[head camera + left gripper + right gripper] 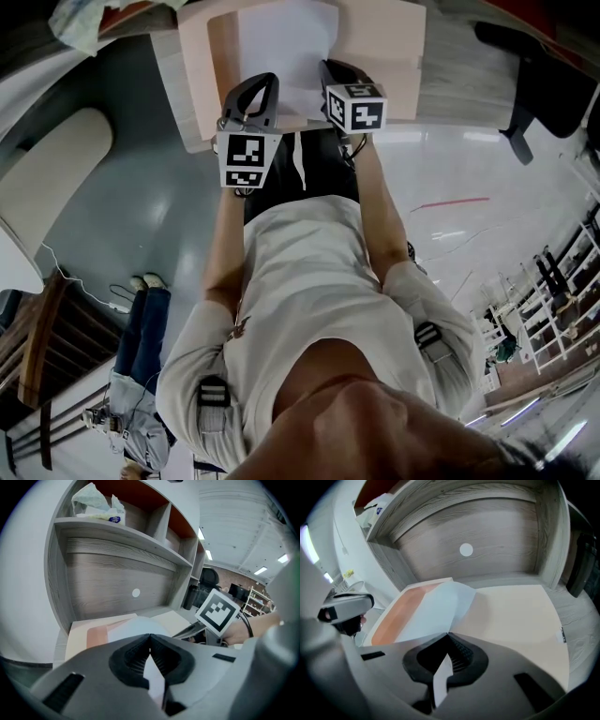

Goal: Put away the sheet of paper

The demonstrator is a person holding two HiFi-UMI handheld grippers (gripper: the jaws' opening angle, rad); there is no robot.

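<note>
Currently the sheet of paper is pinched by left gripper and right gripper above the desk; a level lowering seems called for next

White sheet of paper ahead of the grey left gripper, over a peach folder, on a grey wood-grain desk

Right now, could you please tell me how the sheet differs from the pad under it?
The sheet is white; the pad is beige. The sheet is bowed up, its near edge pinched by the left gripper and right gripper; the pad lies flat on the desk. The sheet is narrower, so the pad shows on either side. Both are rectangular.
</note>
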